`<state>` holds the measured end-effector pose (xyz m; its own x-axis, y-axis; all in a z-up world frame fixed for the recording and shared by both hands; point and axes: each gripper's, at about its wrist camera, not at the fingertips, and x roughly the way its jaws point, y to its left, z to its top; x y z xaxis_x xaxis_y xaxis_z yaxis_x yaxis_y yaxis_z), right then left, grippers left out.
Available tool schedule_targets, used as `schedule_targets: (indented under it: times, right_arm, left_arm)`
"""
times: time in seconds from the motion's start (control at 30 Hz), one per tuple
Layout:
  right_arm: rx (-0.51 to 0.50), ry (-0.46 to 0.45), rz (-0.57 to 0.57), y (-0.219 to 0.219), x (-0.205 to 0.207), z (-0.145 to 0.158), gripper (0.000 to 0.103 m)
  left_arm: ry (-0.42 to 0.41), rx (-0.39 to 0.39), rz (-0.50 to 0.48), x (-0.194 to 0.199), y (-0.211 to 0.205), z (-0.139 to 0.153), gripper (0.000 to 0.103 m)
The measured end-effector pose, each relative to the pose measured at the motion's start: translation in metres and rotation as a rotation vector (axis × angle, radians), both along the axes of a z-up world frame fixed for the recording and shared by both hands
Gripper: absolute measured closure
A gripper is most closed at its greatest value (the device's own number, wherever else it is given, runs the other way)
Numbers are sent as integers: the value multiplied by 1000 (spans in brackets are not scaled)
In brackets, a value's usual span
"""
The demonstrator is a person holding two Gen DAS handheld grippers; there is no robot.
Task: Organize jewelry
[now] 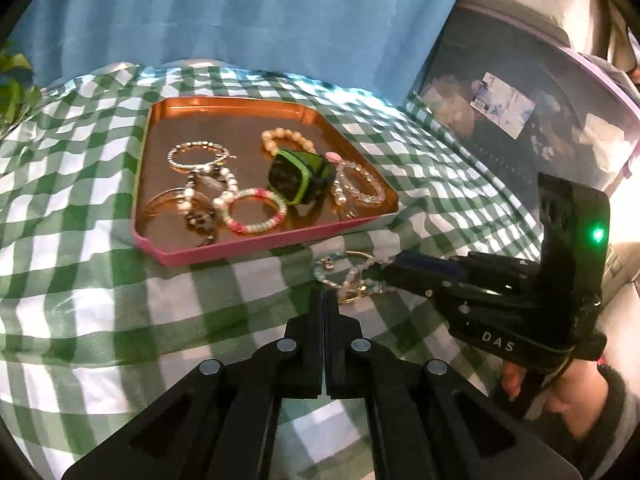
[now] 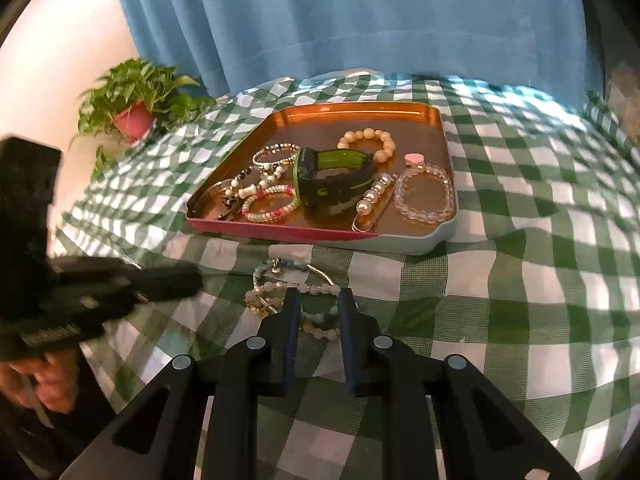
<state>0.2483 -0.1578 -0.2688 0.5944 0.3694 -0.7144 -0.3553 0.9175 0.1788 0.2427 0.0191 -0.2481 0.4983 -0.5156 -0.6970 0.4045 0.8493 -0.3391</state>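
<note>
While clamped fully shut with nothing visible between its fingers, pointed the left gripper (image 1: 323, 294) down at the green-and-white checked cloth (image 1: 100, 300), tips just beside a tangle of beaded bracelets (image 1: 348, 276). Found that tangle lying on the cloth, near the front wall of the pink tray (image 1: 240, 248) but outside it. Had the right gripper (image 2: 319, 296) on the same tangle from the other side, jaws only narrowly apart, with teal and pale beads filling the gap and seemingly pressed by both pads. Saw its handle gripped in a hand (image 1: 576, 396) at the edge of the left wrist view. Counted inside the tray a green smartwatch (image 1: 298, 178), a pink-and-white bracelet (image 1: 252, 210), a cream bead bracelet (image 1: 286, 136) and other bracelets, several touching. Noted a potted plant (image 2: 134, 120) at the cloth's far corner, before a blue curtain (image 2: 340, 20).
</note>
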Motion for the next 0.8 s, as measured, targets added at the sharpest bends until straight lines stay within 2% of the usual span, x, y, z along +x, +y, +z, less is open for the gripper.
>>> schedule_targets:
  times: [0.17, 0.27, 0.33, 0.57, 0.6, 0.7, 0.8]
  right_arm:
    - [-53, 6, -74, -11, 4, -3, 85]
    - [-52, 15, -66, -13, 5, -5, 86]
    - [-54, 16, -40, -10, 5, -6, 90]
    - [-128, -3, 12, 7, 2, -7, 93]
    - [-135, -3, 16, 8, 2, -7, 97]
    - [-106, 0, 4, 4, 2, -4, 98]
    - [-55, -64, -41, -8, -9, 13, 98]
  left_arm:
    - [71, 65, 19, 6, -3, -17, 99]
    - [49, 76, 8, 5, -10, -14, 98]
    - [35, 80, 5, 5, -14, -14, 97]
    - [46, 92, 7, 12, -22, -18, 94]
    - [42, 98, 8, 12, -23, -18, 93]
    - [35, 100, 17, 12, -22, -17, 91]
    - [37, 82, 38, 13, -19, -15, 89]
